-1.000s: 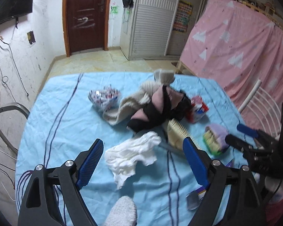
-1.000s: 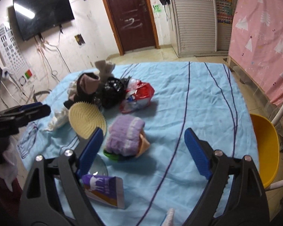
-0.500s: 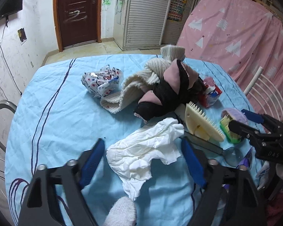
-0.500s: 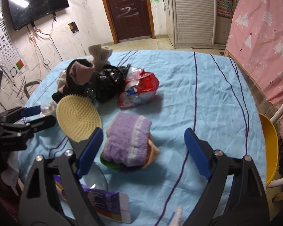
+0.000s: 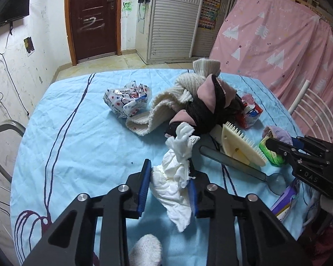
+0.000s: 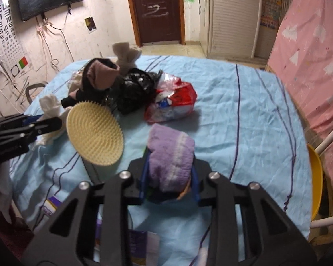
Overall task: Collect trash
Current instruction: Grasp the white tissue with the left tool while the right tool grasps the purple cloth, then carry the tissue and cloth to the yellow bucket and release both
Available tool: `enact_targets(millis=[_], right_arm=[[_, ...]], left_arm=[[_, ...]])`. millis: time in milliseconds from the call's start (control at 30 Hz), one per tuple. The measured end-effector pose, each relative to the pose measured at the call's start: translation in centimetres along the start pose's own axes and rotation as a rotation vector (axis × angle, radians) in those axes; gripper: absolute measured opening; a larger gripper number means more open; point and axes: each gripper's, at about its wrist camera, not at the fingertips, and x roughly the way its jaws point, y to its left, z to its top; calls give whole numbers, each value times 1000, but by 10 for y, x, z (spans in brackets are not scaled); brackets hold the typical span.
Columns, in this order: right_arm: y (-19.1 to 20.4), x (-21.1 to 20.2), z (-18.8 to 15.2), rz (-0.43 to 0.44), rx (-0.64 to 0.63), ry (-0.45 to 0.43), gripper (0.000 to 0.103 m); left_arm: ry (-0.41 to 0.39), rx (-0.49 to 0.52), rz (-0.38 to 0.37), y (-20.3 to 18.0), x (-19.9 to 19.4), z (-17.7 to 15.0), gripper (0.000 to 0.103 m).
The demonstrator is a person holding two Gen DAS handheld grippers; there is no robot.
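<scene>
Both grippers closing on clutter on the blue tablecloth (image 5: 82, 146).
We see the left gripper (image 5: 169, 178) pinching white crumpled tissue (image 5: 177, 177); the right gripper (image 6: 169, 177) squeezes a purple cloth bundle (image 6: 171, 155), seemingly wrapping something.
</scene>
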Motion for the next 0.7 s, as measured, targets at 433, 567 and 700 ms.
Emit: enact_targets(millis=[433, 567, 700], right_arm=[[-23, -40, 7, 45, 67, -142, 28], [-35, -51, 7, 44, 90, -173, 28], [-48, -60, 6, 36, 110, -200, 28]], left_arm=[[-118, 3, 19, -10, -50, 13, 21], [-155, 16, 22, -21, -62, 22, 21], [-177, 40, 18, -38, -69, 30, 21]])
